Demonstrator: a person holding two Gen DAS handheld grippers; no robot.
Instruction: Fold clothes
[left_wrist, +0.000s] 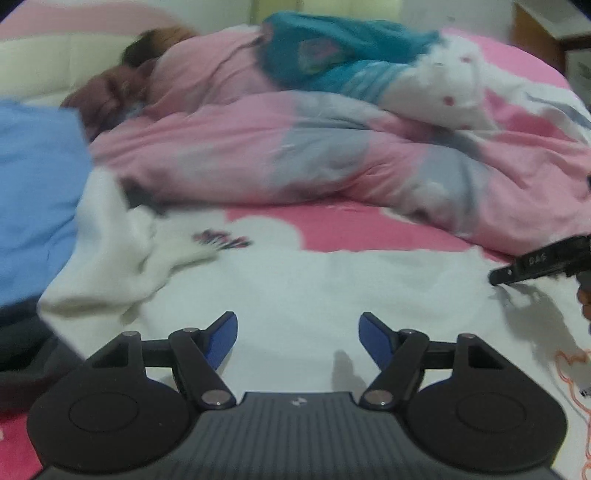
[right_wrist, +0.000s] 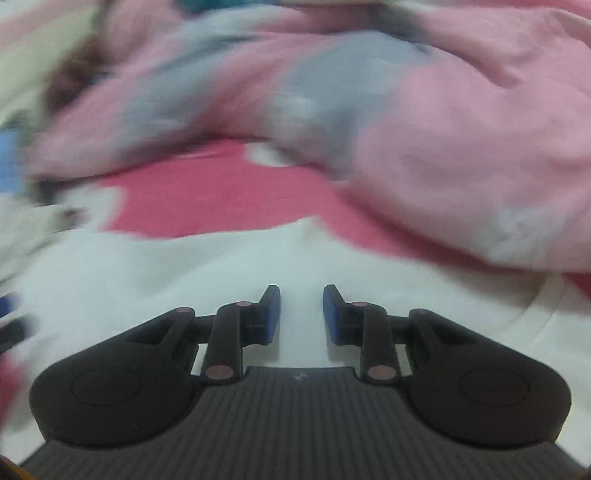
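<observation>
Here your bed sheet (left_wrist: 266, 229), pink with white patches, carries a rumpled pink-grey duvet (left_wrist: 295, 155) at twelve o'clock. The white garment (left_wrist: 314, 288) lies flat beneath your left hand-held gripper (left_wrist: 297, 332) and right hand-held gripper (right_wrist: 301, 310), both spread, empty.

We see a white garment (left_wrist: 332, 280) spread fairly flat across the pink-and-white bed sheet, its left side bunched into a loose, rumpled fold (left_wrist: 122, 258) with a small dark print beside it. In the right wrist view the same white cloth (right_wrist: 221, 266) lies smooth, a seam curving at its right edge. Behind it a heap of clothes waits unfolded — a pink piece (left_wrist: 207, 74), a teal one (left_wrist: 332, 48), a white spotted one (left_wrist: 443, 85).
</observation>
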